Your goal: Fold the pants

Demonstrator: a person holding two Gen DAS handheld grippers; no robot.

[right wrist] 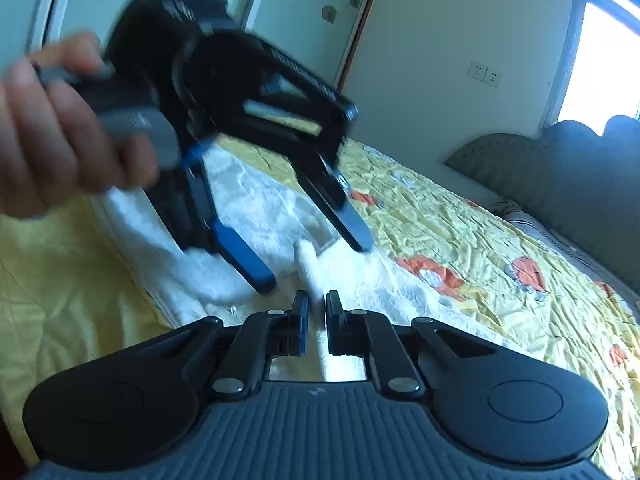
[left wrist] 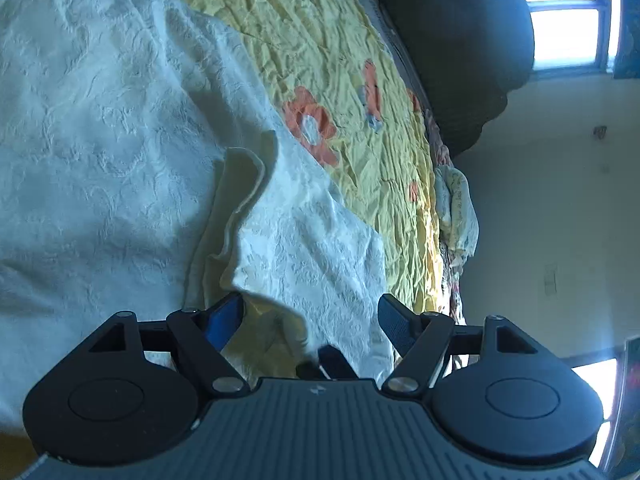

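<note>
The white textured pants [left wrist: 100, 128] lie spread on a yellow flowered bedspread [left wrist: 352, 80]. My left gripper [left wrist: 310, 312] is open just above a raised fold of the pants, with nothing between its fingers. In the right wrist view the same pants [right wrist: 260, 216] lie ahead. My right gripper [right wrist: 317, 312] is shut on a pinched white edge of the pants. The left gripper [right wrist: 316, 264] shows there too, held in a hand, blurred, jaws wide apart over the pants just ahead of my right gripper.
A dark padded headboard [right wrist: 560, 184] runs along the far side of the bed. A pale wall with sockets [right wrist: 484, 74] and bright windows [left wrist: 564, 20] stand beyond. A small patterned bundle [left wrist: 456, 208] lies at the bed's edge.
</note>
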